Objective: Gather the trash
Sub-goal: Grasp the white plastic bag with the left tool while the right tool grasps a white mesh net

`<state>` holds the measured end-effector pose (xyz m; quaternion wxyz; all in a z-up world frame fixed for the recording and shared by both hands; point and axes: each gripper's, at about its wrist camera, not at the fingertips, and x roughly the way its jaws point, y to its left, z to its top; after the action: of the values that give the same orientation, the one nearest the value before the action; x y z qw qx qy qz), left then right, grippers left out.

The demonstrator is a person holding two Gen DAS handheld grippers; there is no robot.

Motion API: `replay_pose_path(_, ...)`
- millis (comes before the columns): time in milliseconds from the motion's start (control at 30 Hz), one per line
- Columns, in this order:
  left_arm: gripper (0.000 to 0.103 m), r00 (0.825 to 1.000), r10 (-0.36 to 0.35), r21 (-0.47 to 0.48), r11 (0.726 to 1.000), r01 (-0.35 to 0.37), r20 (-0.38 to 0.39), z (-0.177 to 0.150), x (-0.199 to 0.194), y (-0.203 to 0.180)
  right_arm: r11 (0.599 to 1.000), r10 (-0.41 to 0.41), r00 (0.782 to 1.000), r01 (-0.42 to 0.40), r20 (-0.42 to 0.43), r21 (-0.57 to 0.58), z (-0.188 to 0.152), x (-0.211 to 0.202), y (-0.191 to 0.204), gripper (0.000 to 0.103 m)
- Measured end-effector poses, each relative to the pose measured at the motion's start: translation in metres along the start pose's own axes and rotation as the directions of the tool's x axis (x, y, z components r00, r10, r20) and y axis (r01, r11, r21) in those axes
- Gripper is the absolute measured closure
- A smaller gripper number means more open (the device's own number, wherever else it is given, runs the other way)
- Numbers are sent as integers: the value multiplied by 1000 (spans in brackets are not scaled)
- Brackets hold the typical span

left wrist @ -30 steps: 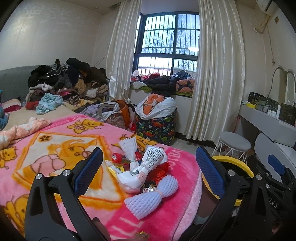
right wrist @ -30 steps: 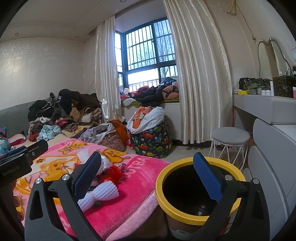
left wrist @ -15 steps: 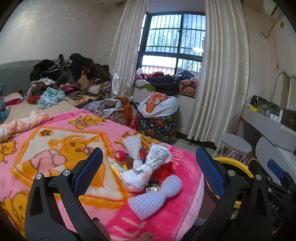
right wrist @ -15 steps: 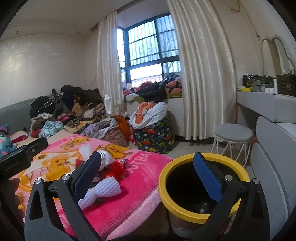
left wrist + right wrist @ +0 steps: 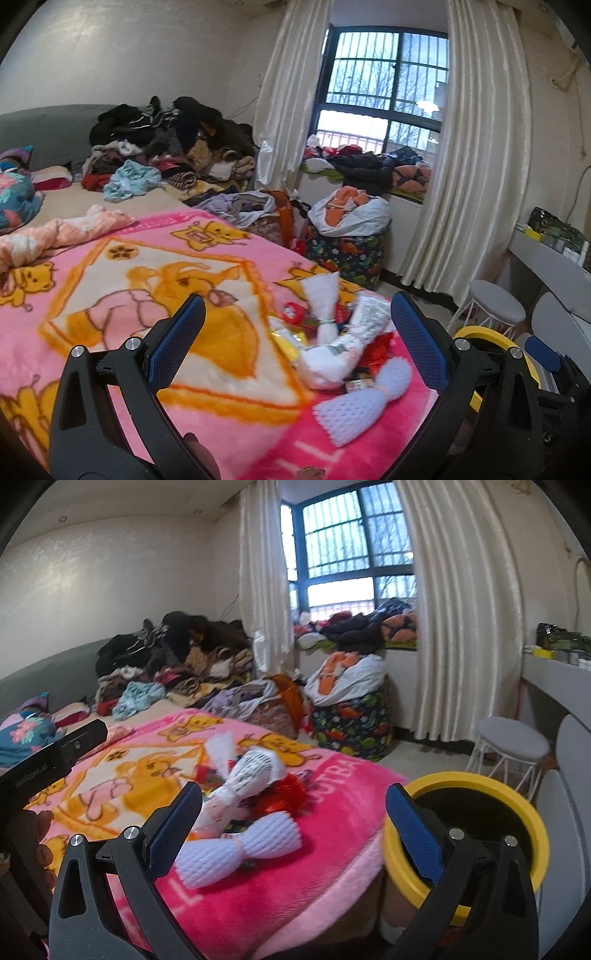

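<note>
Left wrist view: my left gripper point(image 5: 293, 341) has its jaws spread wide and holds nothing. The trash pile point(image 5: 334, 345) lies on the pink blanket point(image 5: 110, 295), ahead of the gripper and near the blanket's corner. It includes white foam netting point(image 5: 364, 400) nearest me, a white wrapper point(image 5: 332, 360) behind it, and red scraps beside that. The yellow-rimmed bin point(image 5: 480, 334) shows only partly, past the same corner.

Right wrist view: my right gripper point(image 5: 293, 823) is likewise fully open and empty. The foam netting point(image 5: 240, 851) lies on the blanket point(image 5: 314, 849) just beyond the left finger pad. The bin point(image 5: 469, 825) stands just beside the blanket's corner, its mouth dark; its contents cannot be determined.

Step in hand, as I judge it: approach, before the first pickup. Next move: lower one gripper over the foam netting, centre it between the pads, close gently on the soft material, then carry it over the bin's rim.
</note>
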<state>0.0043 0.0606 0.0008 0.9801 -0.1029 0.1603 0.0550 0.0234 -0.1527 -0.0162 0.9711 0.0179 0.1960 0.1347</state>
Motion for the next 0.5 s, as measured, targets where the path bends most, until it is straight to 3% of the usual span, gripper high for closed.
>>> replay_pose_path(267,11,999,-8,-43,999,7,-36,-3,15,36,999,42,995,-39,-86,31,5,32,10,6)
replay_pose_path(500,11,990,-70,-36,997,66,-120,-13,51,45,997,23,981,-9,-193,71,-4,68,-2,6)
